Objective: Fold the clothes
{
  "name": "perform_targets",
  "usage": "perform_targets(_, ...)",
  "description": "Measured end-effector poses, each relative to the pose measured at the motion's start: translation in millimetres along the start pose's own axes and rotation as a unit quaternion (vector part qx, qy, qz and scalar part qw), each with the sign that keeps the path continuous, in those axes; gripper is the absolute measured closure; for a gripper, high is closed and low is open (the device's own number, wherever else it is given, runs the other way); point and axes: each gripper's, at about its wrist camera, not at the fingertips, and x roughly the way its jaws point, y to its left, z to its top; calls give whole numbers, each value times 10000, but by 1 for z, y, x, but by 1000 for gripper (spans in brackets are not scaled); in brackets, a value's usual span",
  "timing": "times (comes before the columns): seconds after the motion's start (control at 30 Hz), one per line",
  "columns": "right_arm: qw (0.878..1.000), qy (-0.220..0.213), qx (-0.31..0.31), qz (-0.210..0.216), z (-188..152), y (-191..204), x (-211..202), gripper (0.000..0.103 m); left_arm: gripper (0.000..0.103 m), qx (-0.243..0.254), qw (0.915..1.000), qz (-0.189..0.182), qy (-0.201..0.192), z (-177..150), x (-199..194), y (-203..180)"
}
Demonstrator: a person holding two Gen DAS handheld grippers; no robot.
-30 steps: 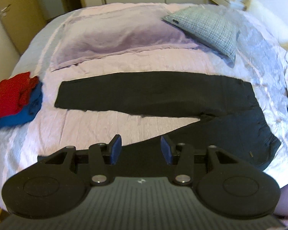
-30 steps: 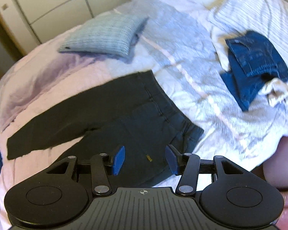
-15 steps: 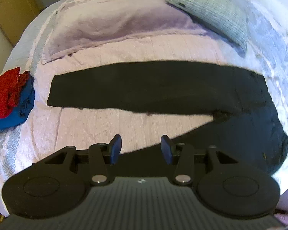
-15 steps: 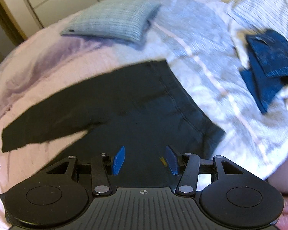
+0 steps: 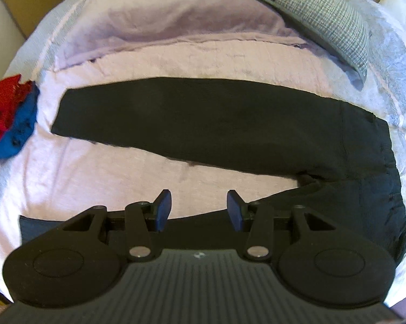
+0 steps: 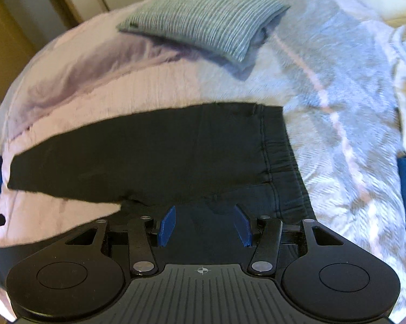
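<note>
Left wrist view looks steeply down on a bed [image 5: 100, 178] covered in pale pink bedding, with black trousers [image 5: 203, 118] spread flat across it. One leg stretches straight from left to right across the middle of the frame; the second leg angles down toward the camera and runs under the left gripper [image 5: 199, 210]. Its blue-padded jaws stand partly apart with nothing between them, hanging over the edge of the near leg and the pink strip between the two legs. Compared with a second earlier, the trousers fill more of this view and the camera sits lower and closer to the cloth. A red garment [image 5: 2, 108] lies on top of a blue garment [image 5: 19, 132] at the bed's left edge, well apart from the trousers. A grey checked cushion [image 5: 324, 19] rests at the far right.

Right wrist view shows the right gripper [image 6: 204, 225] above the trousers' seat, near the crotch seam, jaws fairly wide and empty. The waistband [image 6: 281, 167] runs just to its right. This camera has also come closer, and the folded denim seen earlier has slid almost out of frame at the right edge.
</note>
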Motion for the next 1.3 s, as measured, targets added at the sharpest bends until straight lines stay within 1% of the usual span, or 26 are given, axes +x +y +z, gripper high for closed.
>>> perform_targets(0.13,9992,234,-317,104,9,-12,32,52,62,-68,9999,-91,-19,-2,29,-12)
perform_targets(0.23,9979,353,-511,178,16,-23,60,52,62,1,9999,-165,-43,0,58,-15)
perform_targets(0.33,9962,440,-709,236,25,-32,88,52,62,194,9995,-237,-92,7,89,-15)
perform_targets(0.43,9941,459,-943,283,37,-37,113,52,62,463,9983,-255,-225,20,116,-12)
perform_targets(0.6,9872,295,-1519,375,69,-33,146,52,62,1077,9923,-404,-461,51,154,-12)
perform_targets(0.67,9830,237,-1776,401,87,-29,157,52,62,1439,9869,-431,-595,65,166,-13)
perform_targets(0.8,9727,119,-2246,567,120,-22,175,52,62,2123,9725,-551,-782,94,188,-8)
perform_targets(0.9,9605,155,-2696,680,144,-14,188,52,62,2657,9581,-665,-843,120,205,4)
perform_targets(0.97,9535,279,-2901,771,159,-11,200,52,62,2999,9475,-739,-833,133,216,11)
perform_targets(1.03,9469,435,-3071,842,170,-6,212,52,62,3209,9408,-780,-764,144,227,18)
perform_targets(1.17,9319,897,-3367,1006,188,2,239,52,61,3516,9283,-1083,-542,159,248,30)
perform_targets(1.2,9291,1011,-3400,1051,190,1,245,52,61,3578,9252,-1171,-483,162,252,33)
perform_targets(1.27,9237,1227,-3446,1139,194,0,255,52,56,3616,9219,-1344,-369,167,259,38)
perform_targets(1.3,9218,1334,-3433,1206,195,0,260,52,55,3609,9208,-1454,-285,170,262,40)
